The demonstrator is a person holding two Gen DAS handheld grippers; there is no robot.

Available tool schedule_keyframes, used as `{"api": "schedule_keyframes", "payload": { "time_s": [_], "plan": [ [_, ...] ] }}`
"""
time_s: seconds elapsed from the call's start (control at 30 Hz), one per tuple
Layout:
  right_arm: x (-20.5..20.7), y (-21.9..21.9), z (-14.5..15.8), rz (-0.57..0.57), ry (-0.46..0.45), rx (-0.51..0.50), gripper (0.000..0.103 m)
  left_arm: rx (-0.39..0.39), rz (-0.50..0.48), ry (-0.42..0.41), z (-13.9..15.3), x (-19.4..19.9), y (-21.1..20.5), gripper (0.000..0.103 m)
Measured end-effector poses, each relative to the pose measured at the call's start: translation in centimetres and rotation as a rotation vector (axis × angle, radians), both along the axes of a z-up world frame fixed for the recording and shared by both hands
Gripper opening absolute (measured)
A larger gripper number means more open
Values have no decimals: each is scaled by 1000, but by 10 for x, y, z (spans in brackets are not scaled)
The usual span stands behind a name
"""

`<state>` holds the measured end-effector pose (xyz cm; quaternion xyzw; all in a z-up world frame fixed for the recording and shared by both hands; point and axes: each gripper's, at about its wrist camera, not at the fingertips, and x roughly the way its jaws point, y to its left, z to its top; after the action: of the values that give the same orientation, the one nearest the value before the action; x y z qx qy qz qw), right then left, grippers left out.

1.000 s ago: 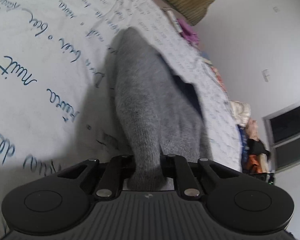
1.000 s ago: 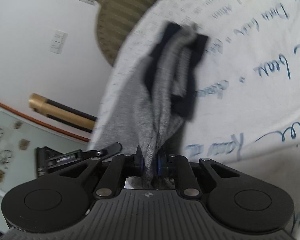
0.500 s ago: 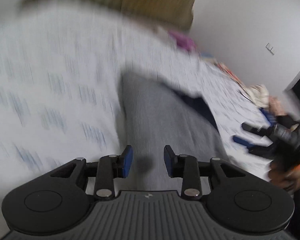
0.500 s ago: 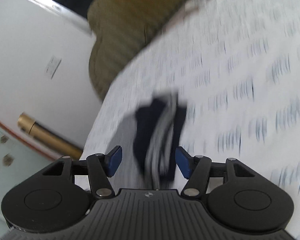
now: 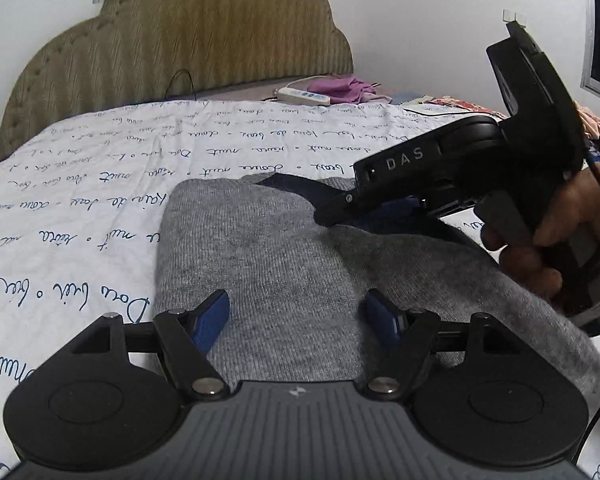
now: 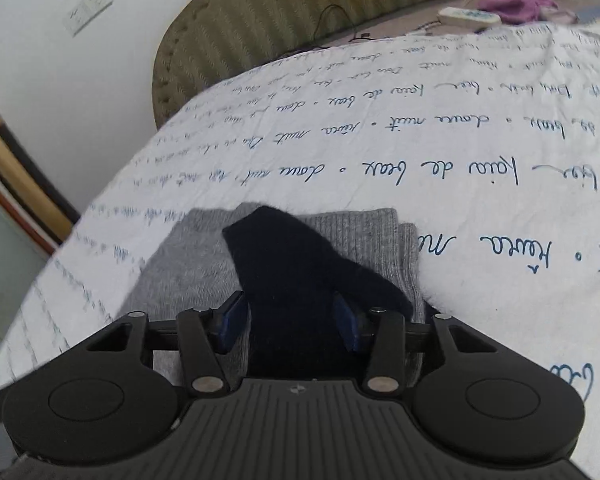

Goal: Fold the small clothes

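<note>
While jaws gape, left gripper [image 5: 298, 322] tilts over sock [image 5: 268, 256].

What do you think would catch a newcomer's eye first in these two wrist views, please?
Most likely the folded grey garment with its dark navy part, lying flat on a white bedsheet covered in blue handwriting. Next, the left gripper with its blue pads spread wide above the grey knit, and the right gripper straddling the navy part, neither pinching cloth. Behind, an olive scalloped headboard stands against the wall.
</note>
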<state>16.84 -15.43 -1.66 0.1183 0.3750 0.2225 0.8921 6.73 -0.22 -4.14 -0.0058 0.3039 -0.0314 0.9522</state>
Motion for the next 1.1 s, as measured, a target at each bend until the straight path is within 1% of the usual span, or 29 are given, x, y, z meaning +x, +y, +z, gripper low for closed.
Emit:
{"api": "schedule_keyframes", "payload": {
  "time_s": [0.03,0.07,0.13,0.17,0.2,0.23,0.27,0.3,0.33,0.4,0.43,0.47,0.53,0.57,0.6,0.63,0.67,0.7,0.73,0.77,0.8,0.83,0.87,0.9,0.93,0.97,1.03,1.07,1.1],
  "plan": [
    [6,0,0,4,-4,-2,44,9,-1,-2,0,1,-1,75],
    [10,-2,0,0,-4,-6,36,16,-2,-4,-1,2,-2,75],
    [18,-9,1,-36,30,30,26,11,3,-1,0,3,-5,75],
    [18,-15,2,-55,53,59,23,7,3,-1,0,2,-5,75],
    [13,-20,5,-85,70,79,23,6,2,-3,0,2,-5,75],
    [6,-22,8,-109,68,88,26,8,3,-6,-1,1,-7,75],
    [-4,-21,15,-123,41,84,32,11,4,-8,-1,0,-7,75],
    [-15,-18,21,-121,1,76,33,14,5,-9,1,-3,-9,75],
    [-29,-14,30,-116,-44,70,35,15,6,-9,1,-3,-10,75],
    [-55,-5,42,-76,-112,101,44,17,9,-6,2,-3,-11,75],
    [-63,-1,44,-50,-121,121,54,19,12,-5,2,-2,-11,75],
    [-67,6,43,-24,-114,125,59,22,14,-4,2,-2,-12,75],
    [-65,18,28,14,-68,86,63,24,16,-5,2,-2,-13,75],
    [-58,23,15,2,-24,38,58,25,15,-6,2,-2,-12,75],
    [-54,23,1,0,-28,-3,52,28,11,-9,2,-3,-12,75],
    [-55,20,-5,7,-89,-18,40,25,11,-14,2,-4,-11,75],
    [-53,15,-7,-8,-90,-12,33,12,14,-22,5,-8,-9,75],
    [-51,8,-5,-27,-59,30,33,-2,23,-35,9,-16,-6,75],
    [-51,4,-1,-42,-33,49,32,-17,46,-60,15,-28,-3,75],
    [-57,1,7,-59,-23,44,34,-26,71,-94,21,-43,1,75],
    [-67,0,16,-68,-33,32,38,-36,79,-123,26,-60,5,75],
    [-82,-1,27,-54,-69,20,41,-51,70,-143,31,-76,9,75],
    [-98,-3,36,-30,-113,22,47,-72,56,-155,34,-90,12,75],
    [-116,-7,42,-4,-149,48,49,-89,38,-163,35,-103,14,75],
    [-132,-11,45,19,-162,95,55,-100,23,-170,36,-113,15,75],
    [-144,-13,43,47,-152,146,62,-109,-2,-172,35,-121,13,75],
    [-155,-14,25,67,-97,205,63,-119,-58,-153,30,-126,6,75],
    [-156,-13,14,55,-64,197,63,-124,-71,-127,26,-123,3,75],
    [-154,-12,-2,28,-23,168,62,-129,-80,-72,18,-116,1,75]
  ]
}}
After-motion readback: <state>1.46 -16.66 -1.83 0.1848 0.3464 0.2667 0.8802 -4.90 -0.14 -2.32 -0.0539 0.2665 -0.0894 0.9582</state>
